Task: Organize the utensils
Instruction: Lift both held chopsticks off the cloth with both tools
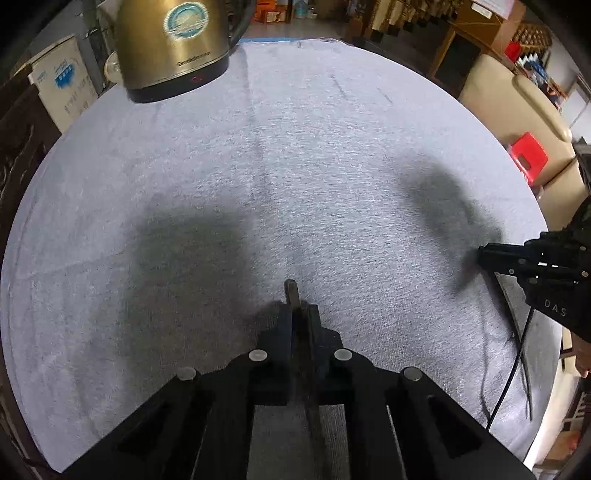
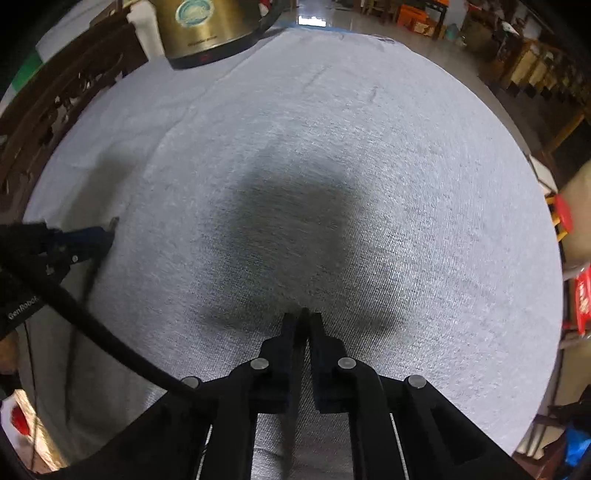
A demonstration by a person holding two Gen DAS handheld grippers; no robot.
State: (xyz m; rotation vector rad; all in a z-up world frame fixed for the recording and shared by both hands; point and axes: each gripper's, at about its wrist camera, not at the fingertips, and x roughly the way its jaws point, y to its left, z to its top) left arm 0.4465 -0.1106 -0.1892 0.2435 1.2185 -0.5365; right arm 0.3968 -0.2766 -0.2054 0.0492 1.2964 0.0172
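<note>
My left gripper [image 1: 300, 308] is shut on a thin dark chopstick [image 1: 292, 291] whose square end sticks out past the fingertips. The stick runs back between the fingers toward the camera. My right gripper [image 2: 302, 316] is shut on a second dark chopstick [image 2: 303, 314], with only its tip showing at the fingertips. Both grippers hover over a round table with a grey cloth [image 1: 295, 166]. The right gripper shows in the left wrist view [image 1: 484, 254], with its stick hanging down. The left gripper shows in the right wrist view [image 2: 107, 232] at the left edge.
A brass-coloured electric kettle [image 1: 173, 48] stands at the far left of the table, also in the right wrist view [image 2: 207, 29]. A black cable [image 2: 92, 325] crosses the left foreground. A red stool [image 1: 528, 155] and beige sofa [image 1: 517, 107] stand beyond the right edge.
</note>
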